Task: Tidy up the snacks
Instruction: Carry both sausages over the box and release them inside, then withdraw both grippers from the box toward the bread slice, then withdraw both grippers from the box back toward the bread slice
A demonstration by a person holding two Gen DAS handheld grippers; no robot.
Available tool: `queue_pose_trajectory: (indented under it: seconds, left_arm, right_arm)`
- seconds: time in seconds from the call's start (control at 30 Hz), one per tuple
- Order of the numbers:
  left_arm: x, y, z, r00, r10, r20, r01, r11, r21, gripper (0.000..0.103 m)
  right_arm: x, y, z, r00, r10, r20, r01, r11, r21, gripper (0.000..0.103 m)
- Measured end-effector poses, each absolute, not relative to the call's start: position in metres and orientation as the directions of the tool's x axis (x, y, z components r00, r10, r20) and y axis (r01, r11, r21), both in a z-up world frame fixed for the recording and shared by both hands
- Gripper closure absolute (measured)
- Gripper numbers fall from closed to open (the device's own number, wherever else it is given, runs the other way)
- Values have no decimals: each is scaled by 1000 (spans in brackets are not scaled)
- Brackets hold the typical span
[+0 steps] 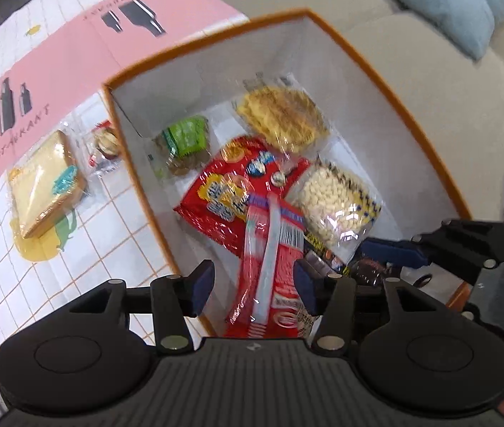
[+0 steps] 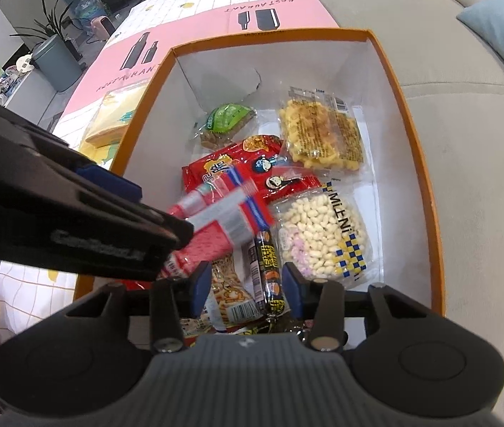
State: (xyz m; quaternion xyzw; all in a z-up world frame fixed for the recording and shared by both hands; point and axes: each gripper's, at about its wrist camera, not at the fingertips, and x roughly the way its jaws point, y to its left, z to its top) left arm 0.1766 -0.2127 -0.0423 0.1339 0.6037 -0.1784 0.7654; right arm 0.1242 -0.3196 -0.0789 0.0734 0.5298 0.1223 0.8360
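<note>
An orange-rimmed white box (image 1: 138,174) (image 2: 426,163) holds several snack packs: a green pack (image 1: 184,138) (image 2: 228,119), a yellow noodle pack (image 1: 282,117) (image 2: 321,135), a big red bag (image 1: 230,188) (image 2: 230,163), a white puff pack (image 1: 337,199) (image 2: 319,235). My left gripper (image 1: 254,286) is open over the box; a blurred red-and-white packet (image 1: 273,270) (image 2: 216,220) lies between its fingers, touching neither. My right gripper (image 2: 246,290) is open above a black sausage stick (image 2: 269,270). The left gripper also shows in the right wrist view (image 2: 84,210).
A wrapped toast slice (image 1: 43,185) (image 2: 116,117) and a small wrapped cake (image 1: 104,146) lie on the pink-and-white tablecloth (image 1: 56,57) left of the box. A beige sofa (image 1: 412,71) with a blue cushion (image 1: 440,3) is to the right.
</note>
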Motion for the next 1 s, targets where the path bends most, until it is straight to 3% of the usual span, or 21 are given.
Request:
queue_pose_trajectory:
  seconds: [0.2, 0.47, 0.57, 0.63, 0.7, 1.0]
  left_arm:
    - [177, -181, -16, 293, -153, -944, 369, 929, -36, 43]
    - [176, -134, 1, 372, -114, -921, 280, 960, -6, 43]
    - [175, -121, 3, 386, -98, -917, 254, 967, 3, 43]
    - [174, -112, 4, 388, -97, -916, 238, 971, -2, 43]
    - [175, -105, 2, 383, -100, -918, 223, 975, -13, 43]
    - [173, -79, -15, 350, -95, -932, 186, 982, -31, 43]
  right_arm:
    - [126, -319, -74, 431, 317, -845, -94, 947, 307, 61]
    - [150, -298, -96, 360, 337, -870, -50, 938, 342, 61]
    - [155, -290, -106, 339, 336, -879, -41, 938, 343, 70]
    - [156, -286, -105, 355, 335, -873, -53, 939, 339, 88]
    - [158, -285, -104, 353, 365, -861, -60, 928, 369, 97]
    - [173, -274, -118, 307, 344, -887, -35, 936, 351, 97]
